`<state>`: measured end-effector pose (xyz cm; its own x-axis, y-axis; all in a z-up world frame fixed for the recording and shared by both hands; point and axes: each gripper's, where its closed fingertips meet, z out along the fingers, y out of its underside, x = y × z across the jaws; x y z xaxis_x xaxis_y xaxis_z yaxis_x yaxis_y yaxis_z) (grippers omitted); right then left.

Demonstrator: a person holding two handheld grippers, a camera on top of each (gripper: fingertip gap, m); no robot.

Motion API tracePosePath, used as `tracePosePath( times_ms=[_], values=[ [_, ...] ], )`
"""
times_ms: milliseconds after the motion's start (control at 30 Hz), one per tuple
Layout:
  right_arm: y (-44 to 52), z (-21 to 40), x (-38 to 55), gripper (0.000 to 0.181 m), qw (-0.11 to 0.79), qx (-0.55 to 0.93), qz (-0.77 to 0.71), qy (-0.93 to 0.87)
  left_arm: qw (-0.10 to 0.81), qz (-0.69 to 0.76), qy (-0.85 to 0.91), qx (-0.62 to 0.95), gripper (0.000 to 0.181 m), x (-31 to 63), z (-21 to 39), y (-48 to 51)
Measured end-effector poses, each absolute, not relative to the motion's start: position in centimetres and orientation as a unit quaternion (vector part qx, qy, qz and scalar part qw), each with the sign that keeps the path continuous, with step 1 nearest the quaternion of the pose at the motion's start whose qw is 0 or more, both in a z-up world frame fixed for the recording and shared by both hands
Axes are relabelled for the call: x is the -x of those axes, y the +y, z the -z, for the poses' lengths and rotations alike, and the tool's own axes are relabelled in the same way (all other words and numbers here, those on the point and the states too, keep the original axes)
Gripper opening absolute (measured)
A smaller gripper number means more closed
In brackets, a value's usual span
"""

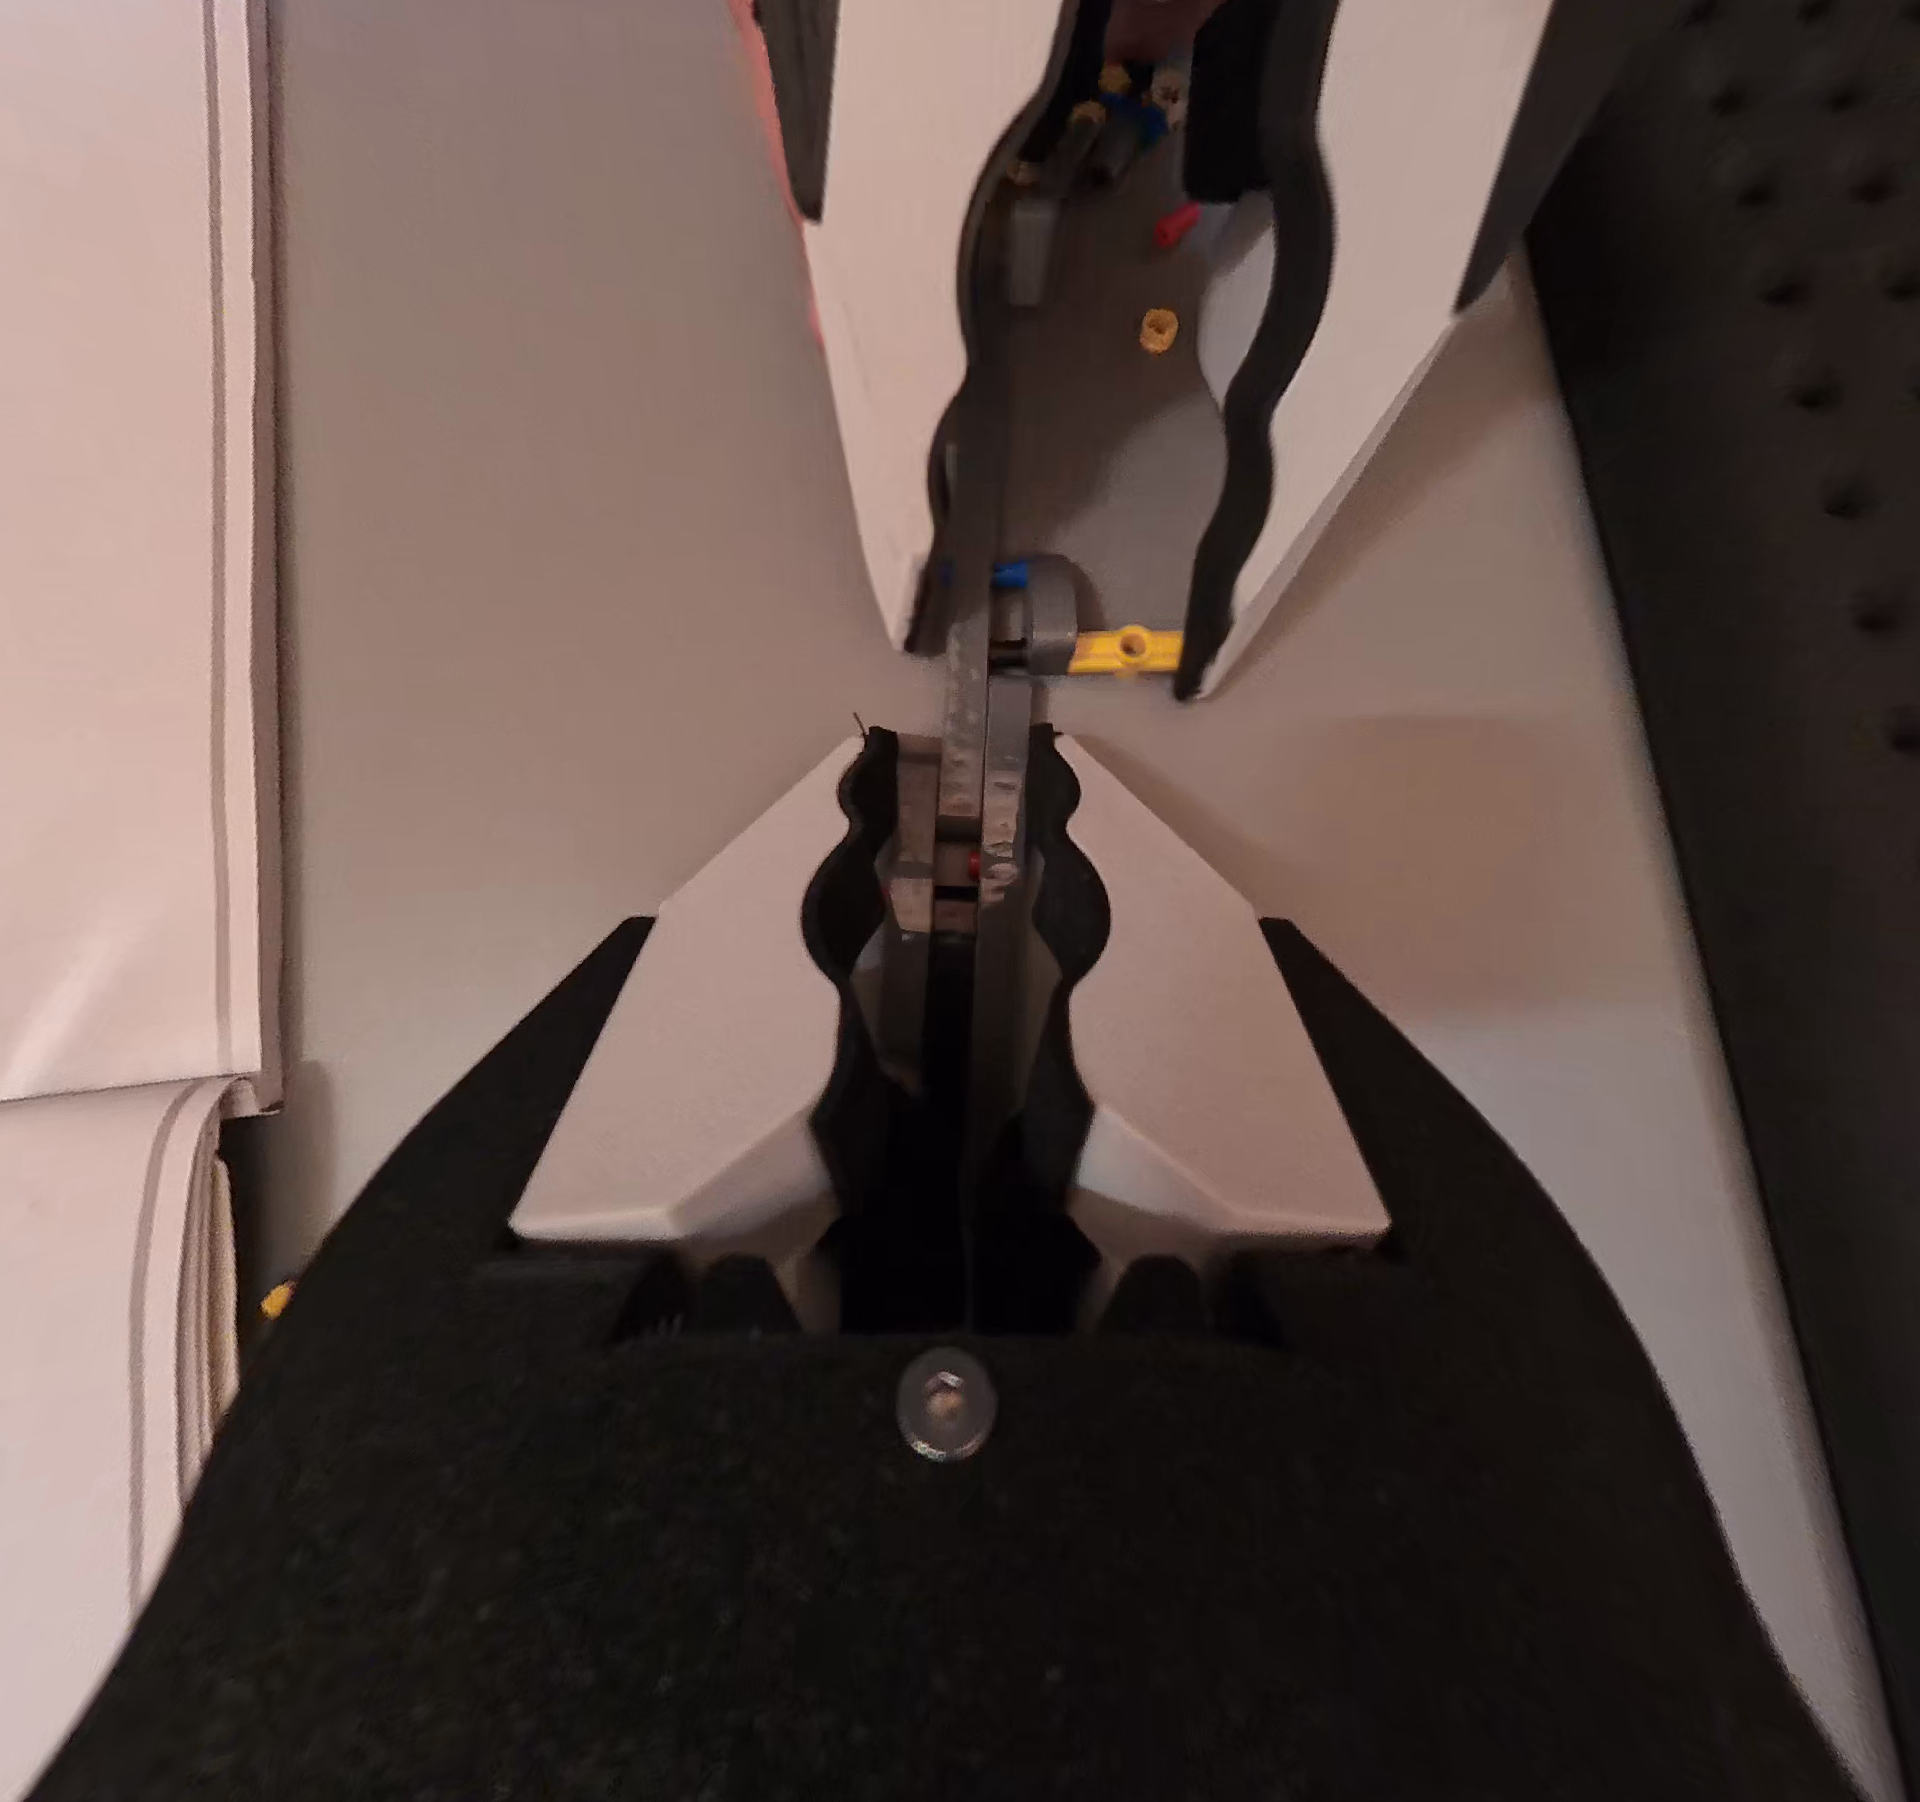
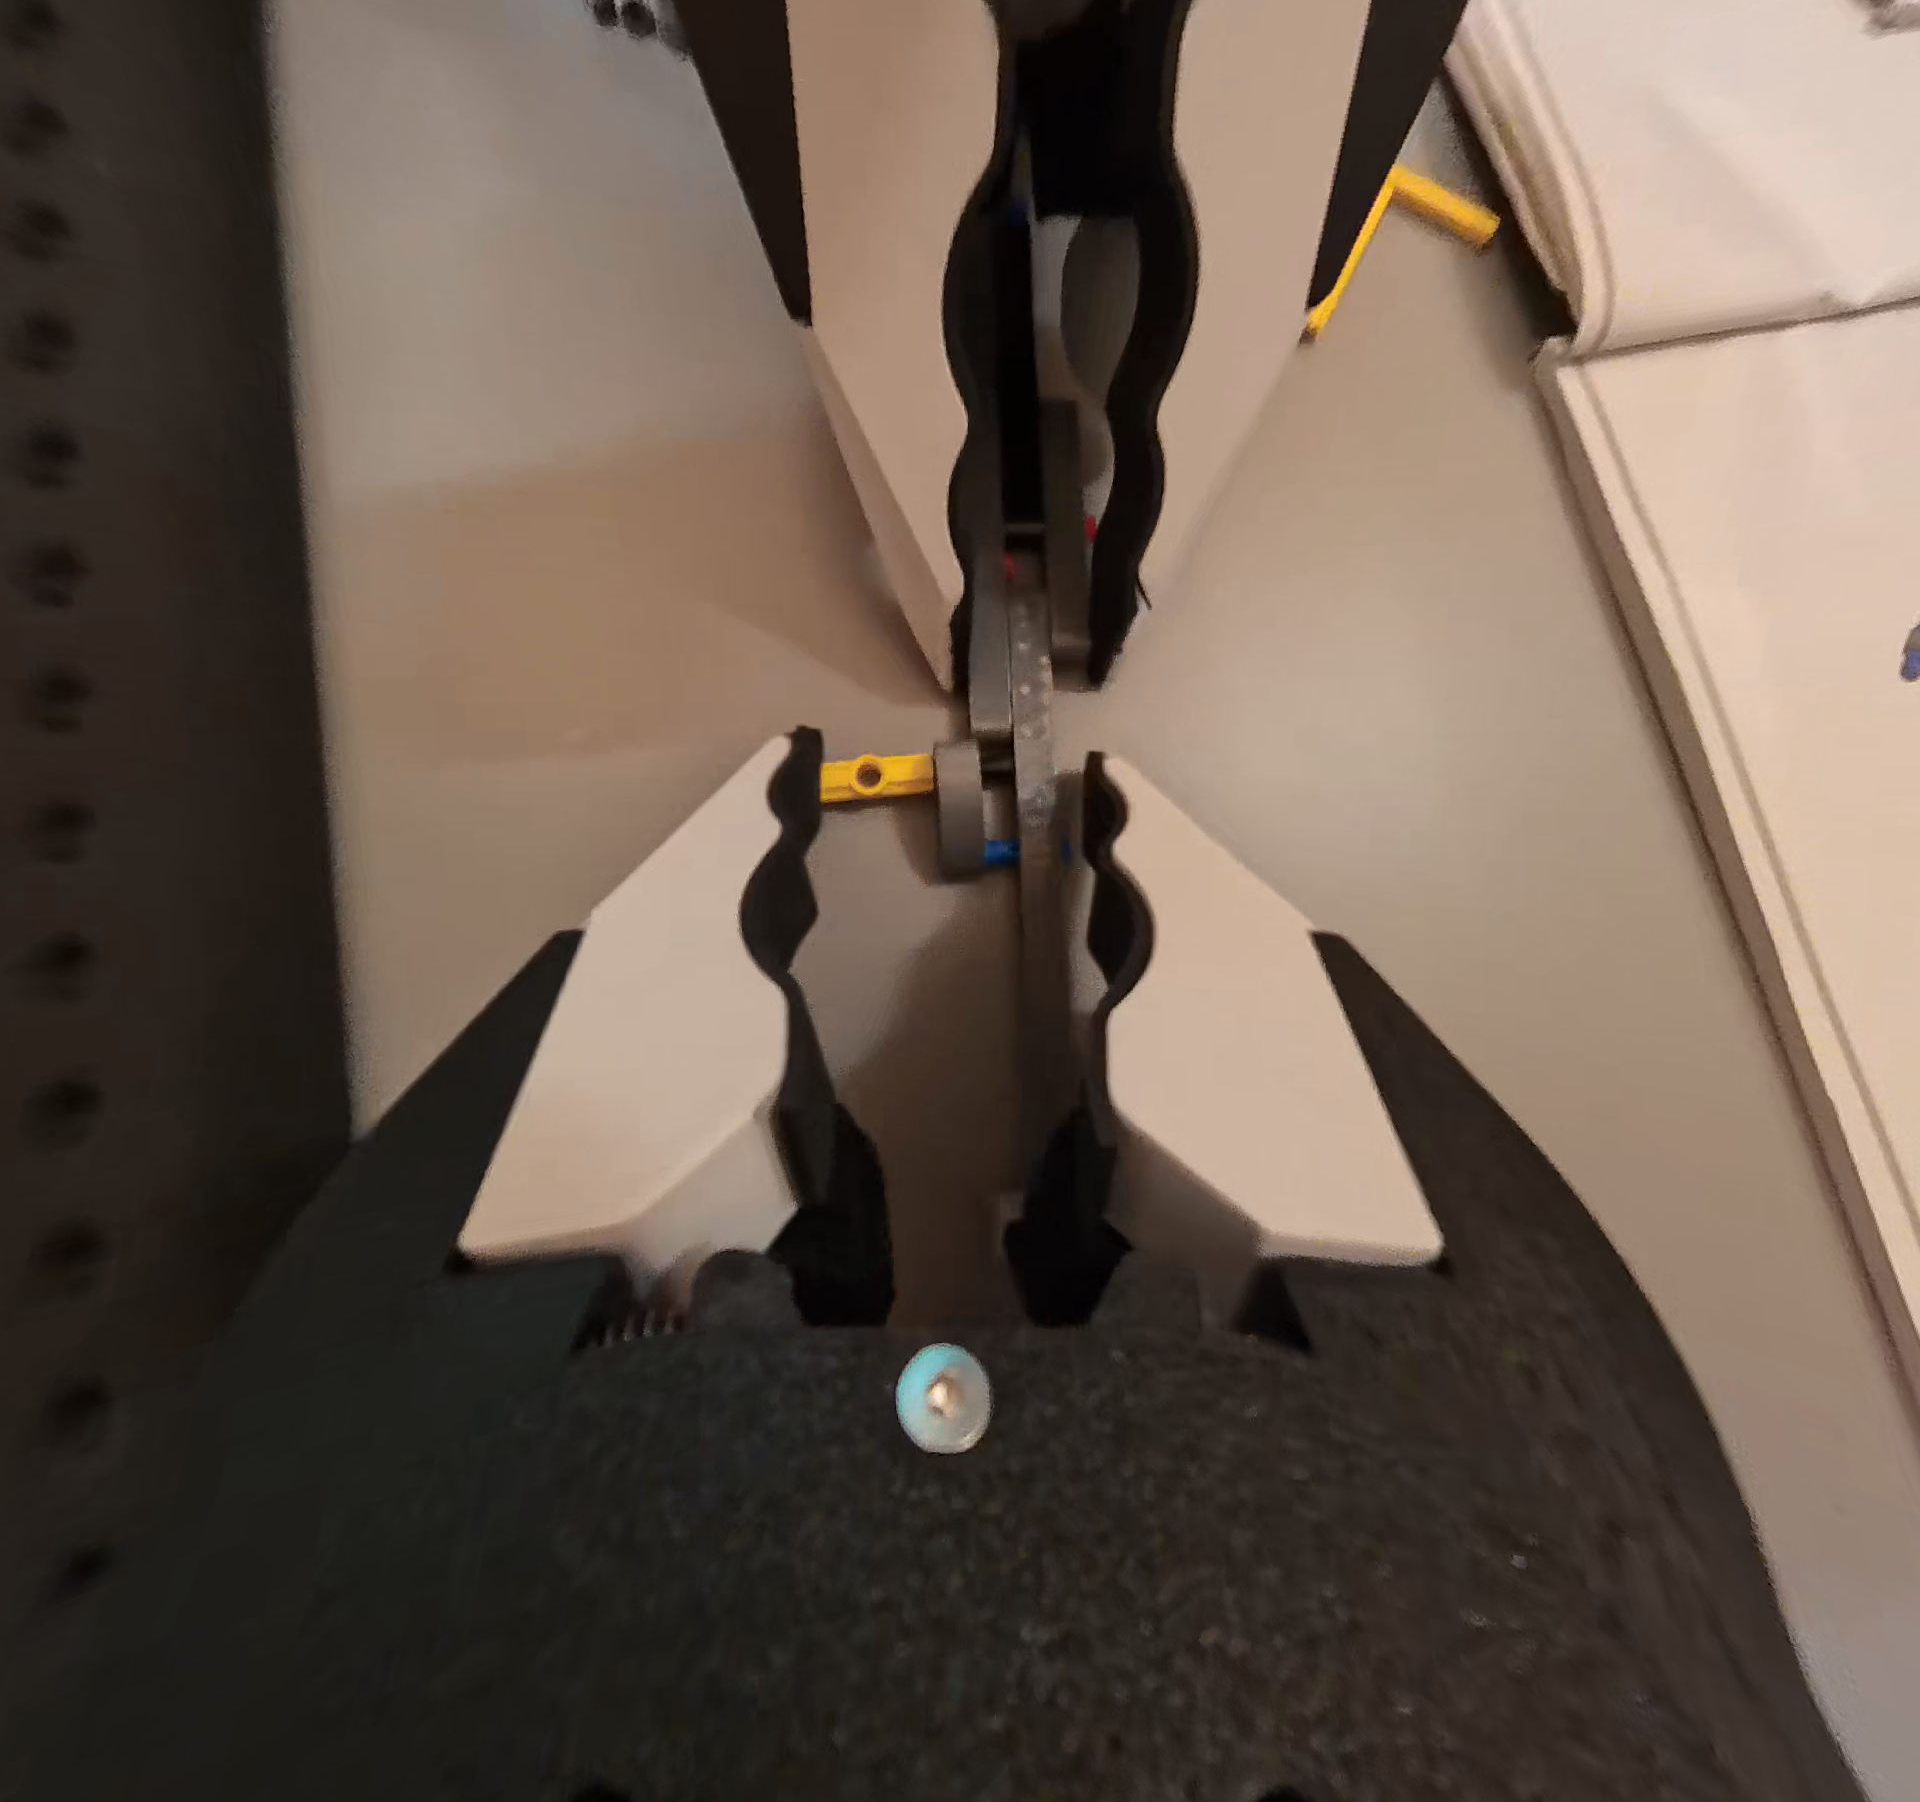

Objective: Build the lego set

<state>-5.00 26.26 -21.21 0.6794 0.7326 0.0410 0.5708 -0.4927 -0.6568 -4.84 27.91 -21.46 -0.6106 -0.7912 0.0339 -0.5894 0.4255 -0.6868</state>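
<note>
Grippers meet tip to tip over a pale, smooth tabletop (image 1: 582, 526), each with white wedge-shaped fingers lined with wavy black rubber pads. The left gripper (image 1: 961, 765) has its fingers drawn close together, clamped on the near end of a lego assembly (image 1: 982, 713): flat grey beams stacked side by side, one matt and dark, one lighter with a speckled, scuffed face. A small red pin shows between the beams inside the grip.

The right gripper (image 2: 940, 776) stands wider apart; its right pad presses against the far end of the same grey beams while its left pad stays clear, so whether it truly grips cannot be told. Between its fingers sits a rounded grey liftarm end (image 2: 961, 812), with a short blue pin (image 2: 1000, 851) and a yellow holed connector (image 2: 873, 776) sticking out sideways.

Loose pieces lie beyond on the table: a yellow bush (image 1: 1156, 329), a red pin (image 1: 1177, 223). A dark perforated panel (image 1: 1766, 505) and white glossy booklets (image 1: 114, 505) flank the scene.
</note>
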Motion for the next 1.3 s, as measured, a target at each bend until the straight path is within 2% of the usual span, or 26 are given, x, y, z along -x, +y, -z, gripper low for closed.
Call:
tracePosePath(
  times_ms=[67, 200, 233, 400, 467, 533, 600, 933, 1000, 1133, 1300],
  values=[
    [26.5, 21.4, 4.8, 0.039, 0.327, 0.857, -0.126, -0.377, 0.151, 0.341, 0.827, 0.421, 0.023, 4.7, 21.5, 27.9],
    [26.5, 21.5, 4.8, 0.038, 0.337, 0.849, -0.122, -0.387, 0.155, 0.337, 0.828, 0.42, 0.023, 4.7, 21.5, 27.8],
    [26.8, 21.4, 4.4, 0.023, 0.344, 0.848, -0.11, -0.387, 0.15, 0.34, 0.827, 0.421, 0.023, 4.8, 21.5, 27.7],
    [26.6, 21.2, 4.6, 0.024, 0.344, 0.846, -0.124, -0.388, 0.146, 0.347, 0.826, 0.419, 0.023, 4.8, 21.5, 27.5],
    [26.1, 19.7, 5.1, 0.042, 0.354, 0.835, -0.175, -0.383, 0.143, 0.35, 0.826, 0.419, 0.023, 4.8, 21.5, 27.4],
    [25.8, 19.9, 4.3, 0.052, 0.346, 0.837, -0.161, -0.391, 0.145, 0.348, 0.827, 0.417, 0.023, 4.8, 21.5, 27.4],
    [25.3, 21.4, 3.9, 0.055, 0.315, 0.846, -0.137, -0.407, 0.146, 0.348, 0.828, 0.416, 0.023, 4.8, 21.5, 27.4],
    [24.9, 21.3, 5.6, 0.059, 0.32, 0.837, -0.166, -0.412, 0.142, 0.35, 0.825, 0.42, 0.023, 4.8, 21.5, 27.4],
    [24.6, 21.2, 6.0, 0.069, 0.315, 0.836, -0.189, -0.407, 0.14, 0.352, 0.824, 0.421, 0.023, 4.8, 21.5, 27.4],
    [25.2, 21.4, 5.3, 0.051, 0.324, 0.836, -0.15, -0.418, 0.14, 0.352, 0.824, 0.421, 0.023, 4.8, 21.5, 27.4],
    [25.4, 21.4, 5.2, 0.048, 0.333, 0.831, -0.144, -0.422, 0.142, 0.35, 0.824, 0.422, 0.023, 4.8, 21.5, 27.4]
  ],
)
